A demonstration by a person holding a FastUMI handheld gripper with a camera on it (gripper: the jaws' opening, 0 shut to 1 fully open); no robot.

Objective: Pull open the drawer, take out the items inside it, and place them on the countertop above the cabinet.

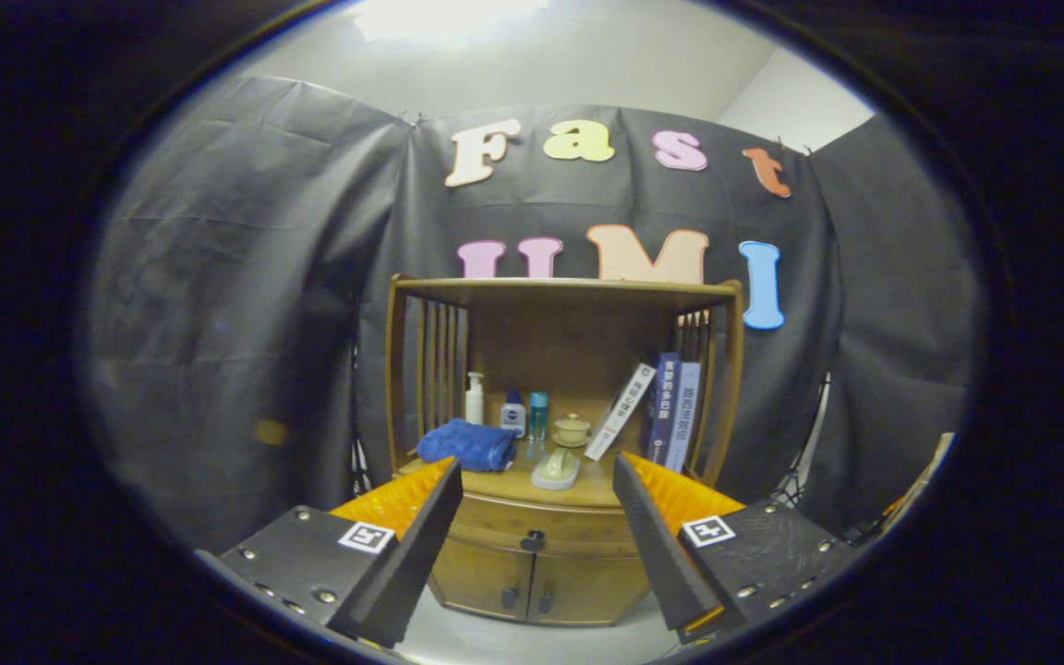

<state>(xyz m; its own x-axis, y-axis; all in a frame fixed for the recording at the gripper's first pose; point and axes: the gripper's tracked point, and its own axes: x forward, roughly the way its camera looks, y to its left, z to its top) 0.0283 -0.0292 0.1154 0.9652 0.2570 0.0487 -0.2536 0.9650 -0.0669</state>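
Fingers (532,480) spread wide and released, we hold them level, well back from the brown wooden cabinet (546,563), its drawer (532,526) shut between them, a folded blue towel (469,445) and pale soap dish (557,469) on the bench (587,488) above.

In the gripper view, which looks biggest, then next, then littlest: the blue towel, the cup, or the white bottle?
1. Blue towel, clearly biggest.
2. and 3. White bottle and cup look too alike to rank: the bottle is taller and thinner, the cup wider.
All sit on the countertop, beyond the open tool, so nearness hardly matters.
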